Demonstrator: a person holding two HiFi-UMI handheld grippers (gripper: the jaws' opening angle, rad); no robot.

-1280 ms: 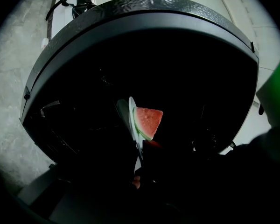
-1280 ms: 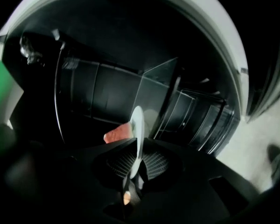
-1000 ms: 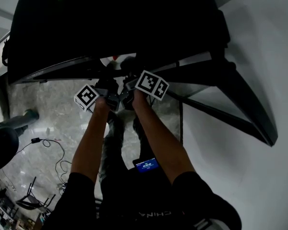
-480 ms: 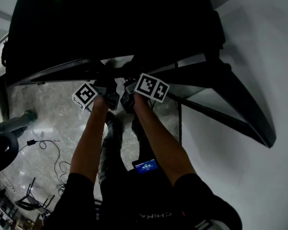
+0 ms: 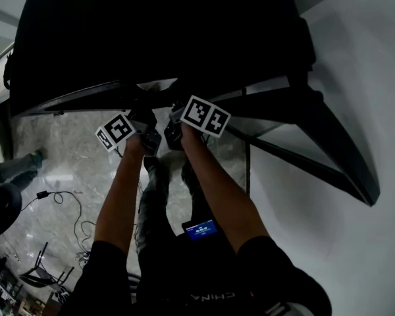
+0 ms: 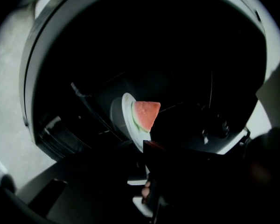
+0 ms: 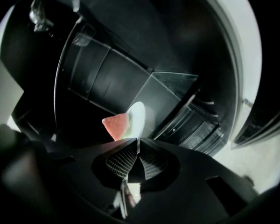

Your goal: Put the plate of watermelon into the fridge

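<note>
The left tongs (image 5: 145, 116) have edged left; the bystander's leg (image 5: 13, 164) has drawn away.

Glossy white plate (image 7: 137, 116), ribbed matt tool pads (image 7: 122, 162), polished marbled floor (image 5: 66, 157)

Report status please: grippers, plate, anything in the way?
Both shut on plate rim: left gripper, right gripper. Slice of watermelon on it, held at open fridge. No obstacle seen.

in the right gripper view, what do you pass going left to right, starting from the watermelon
watermelon slice → plate → dark ribbed drawer → white outer panel at the far right
</note>
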